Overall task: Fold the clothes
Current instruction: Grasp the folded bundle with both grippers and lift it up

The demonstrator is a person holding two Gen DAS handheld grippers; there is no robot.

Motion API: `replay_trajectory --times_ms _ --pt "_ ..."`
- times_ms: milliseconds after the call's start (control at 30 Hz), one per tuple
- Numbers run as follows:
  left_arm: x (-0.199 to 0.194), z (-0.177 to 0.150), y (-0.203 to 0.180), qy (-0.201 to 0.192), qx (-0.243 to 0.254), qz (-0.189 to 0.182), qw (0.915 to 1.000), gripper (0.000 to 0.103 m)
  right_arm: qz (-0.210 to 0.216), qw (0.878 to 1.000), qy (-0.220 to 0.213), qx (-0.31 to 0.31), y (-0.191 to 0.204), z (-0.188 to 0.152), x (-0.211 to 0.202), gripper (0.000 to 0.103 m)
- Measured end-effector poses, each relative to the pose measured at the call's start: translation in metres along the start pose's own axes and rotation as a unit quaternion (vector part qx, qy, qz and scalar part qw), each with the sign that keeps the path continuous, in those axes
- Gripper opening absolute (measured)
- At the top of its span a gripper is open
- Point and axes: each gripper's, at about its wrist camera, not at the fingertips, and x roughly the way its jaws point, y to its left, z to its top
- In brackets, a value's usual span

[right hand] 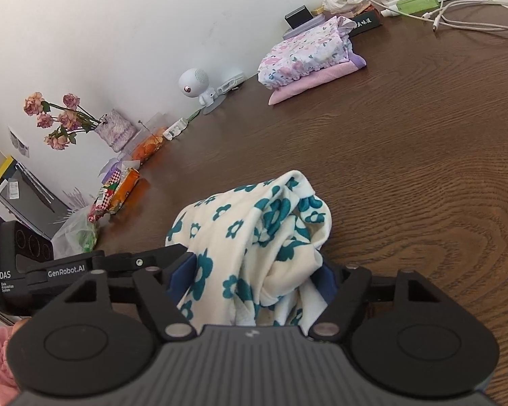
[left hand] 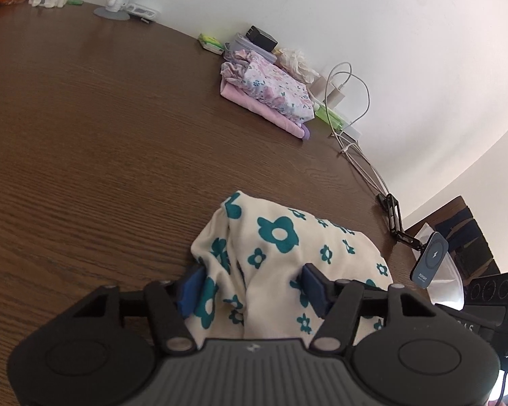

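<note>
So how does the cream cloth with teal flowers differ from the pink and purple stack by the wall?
The cream cloth is bunched and crumpled; the pink and purple stack is folded flat.
The cream cloth sits between the fingers of the left gripper and the right gripper; nothing touches the stack.
The cloth's flowers are large and teal; the stack's top piece has small pastel ones.
Both are flower-printed and over the same brown table.

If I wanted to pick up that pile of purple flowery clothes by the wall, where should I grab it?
Probably by the near long side of the folded purple pile, coming in low along the table, with one finger slid under the plain pink bottom layer and one on top. It lies flat in neat layers, so a side pinch should keep them together.
</note>
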Motion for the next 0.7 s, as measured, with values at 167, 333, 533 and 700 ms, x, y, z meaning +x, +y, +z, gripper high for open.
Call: replay_trajectory --times_ms 167,333,533,700 --pt "-0.002 -0.003 -0.002 -0.007 -0.002 -0.01 0.9999 0.041 0.001 1.0 -0.004 -0.003 0.003 -0.001 -0.002 0.053" --pt "-0.005 -0.004 -0.007 -0.014 0.004 -0.009 0.9999 0.036 0.002 1.0 -0.009 -0.017 0.008 -0.001 -0.006 0.042" --pt "-0.008 -0.006 -0.013 -0.022 0.01 -0.007 0.9997 0.034 -0.002 1.0 -0.013 -0.022 0.011 -0.002 -0.01 0.039" --pt "-0.01 -0.007 -0.017 -0.027 0.019 -0.003 0.9994 0.034 -0.002 1.0 -0.015 -0.025 0.013 -0.003 -0.012 0.039"
